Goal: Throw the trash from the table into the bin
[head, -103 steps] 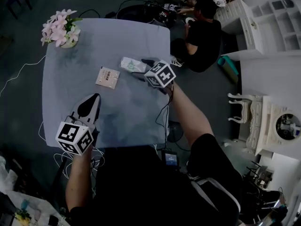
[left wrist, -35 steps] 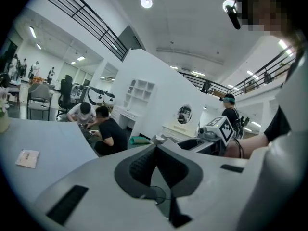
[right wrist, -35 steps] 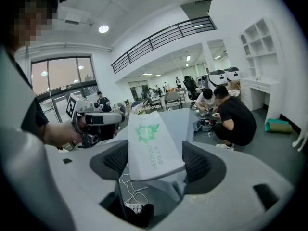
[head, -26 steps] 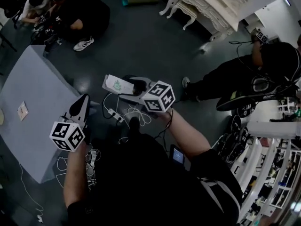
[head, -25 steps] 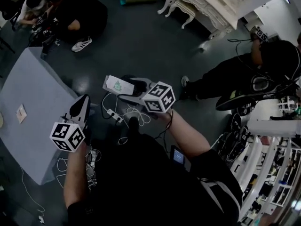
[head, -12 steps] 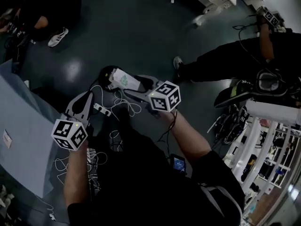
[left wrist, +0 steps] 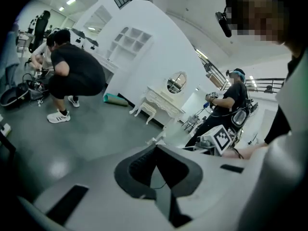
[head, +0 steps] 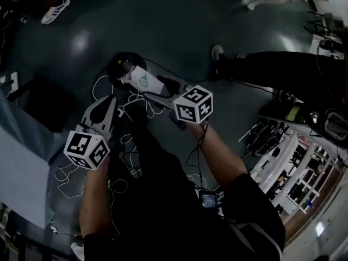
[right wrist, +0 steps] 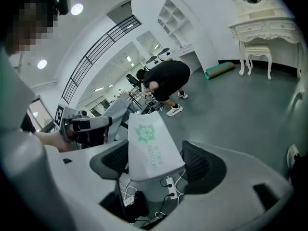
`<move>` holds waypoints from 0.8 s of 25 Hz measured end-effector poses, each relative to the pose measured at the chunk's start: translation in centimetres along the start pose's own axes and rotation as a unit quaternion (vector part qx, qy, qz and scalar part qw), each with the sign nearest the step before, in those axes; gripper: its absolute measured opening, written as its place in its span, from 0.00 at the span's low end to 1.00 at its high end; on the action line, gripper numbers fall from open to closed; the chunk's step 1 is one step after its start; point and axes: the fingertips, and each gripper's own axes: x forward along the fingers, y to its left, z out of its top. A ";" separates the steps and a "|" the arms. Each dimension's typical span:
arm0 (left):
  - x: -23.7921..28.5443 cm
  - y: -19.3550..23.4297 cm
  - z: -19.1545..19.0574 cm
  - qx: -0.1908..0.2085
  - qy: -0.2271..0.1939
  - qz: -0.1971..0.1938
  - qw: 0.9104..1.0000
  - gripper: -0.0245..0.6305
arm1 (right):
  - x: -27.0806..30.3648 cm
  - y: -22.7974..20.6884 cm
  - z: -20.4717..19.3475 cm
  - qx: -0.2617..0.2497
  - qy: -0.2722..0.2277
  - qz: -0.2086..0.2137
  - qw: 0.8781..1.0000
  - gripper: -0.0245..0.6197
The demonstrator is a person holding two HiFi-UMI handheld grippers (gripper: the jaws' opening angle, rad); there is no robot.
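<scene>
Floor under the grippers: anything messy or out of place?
Yes: a tangle of white cables and a white power strip lie loose on the dark floor, below the right gripper that holds a white packet with green print. A likely trip hazard.

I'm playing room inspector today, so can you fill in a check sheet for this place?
Surface: grey-blue cloth-covered table, only a corner shows at the left edge.
Job's things: white paper packet with green print, held above the floor; the round black container by its tip in the head view may be the bin, cannot tell.
Clutter: nothing seen.
Grippers: right gripper shut on the packet; left gripper shut, empty.
Cables: white cables and a white power strip on the dark floor.
Surroundings: crouching person in black; white dressing table.
</scene>
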 end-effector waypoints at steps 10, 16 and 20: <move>6.1 8.2 -7.9 -0.042 0.029 0.018 0.999 0.06 | 10.0 -8.8 -7.7 0.025 0.060 0.000 0.998 0.57; 8.9 12.3 -14.4 -0.049 0.067 0.022 0.996 0.06 | 16.1 -13.5 -13.0 0.056 0.106 -0.014 0.993 0.57; 8.8 13.4 -16.9 -0.080 0.055 0.033 0.995 0.06 | 18.4 -15.8 -15.8 0.087 0.110 -0.061 0.988 0.57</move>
